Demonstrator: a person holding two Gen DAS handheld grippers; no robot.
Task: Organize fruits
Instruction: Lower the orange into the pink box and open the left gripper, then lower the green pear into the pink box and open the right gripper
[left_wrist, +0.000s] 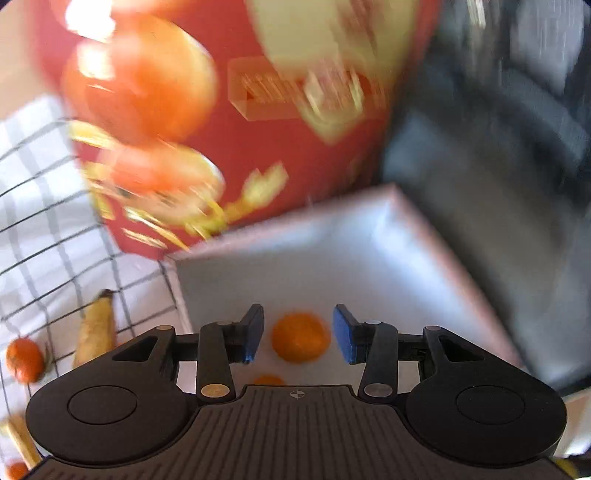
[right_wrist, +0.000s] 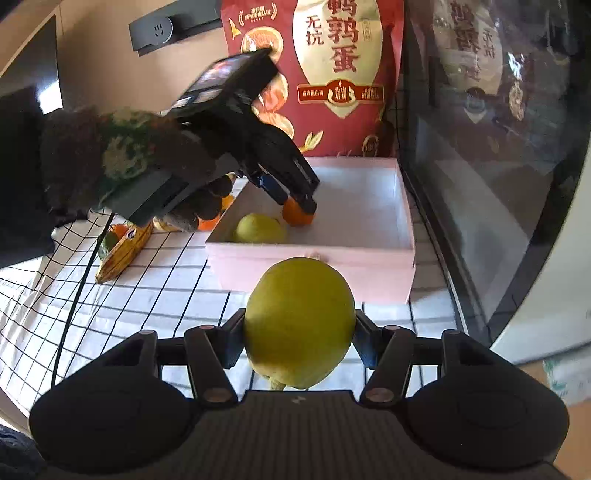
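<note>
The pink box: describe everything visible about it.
The pink box is a shallow, open-topped rectangular tray with pale pink walls and a white inside, seemingly cardboard. It sits flat on the checked cloth, in front of the red bag and beside a dark glass panel. Inside lie a green fruit and an orange, which the open left tongs straddle without touching. The right tongs hold a lemon just before its near wall.

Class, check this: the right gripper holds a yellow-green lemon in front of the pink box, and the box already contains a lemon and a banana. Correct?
Not quite. In the right wrist view, the pink box contains a lemon and an orange, not a banana. The right gripper does hold a yellow-green lemon.
</note>
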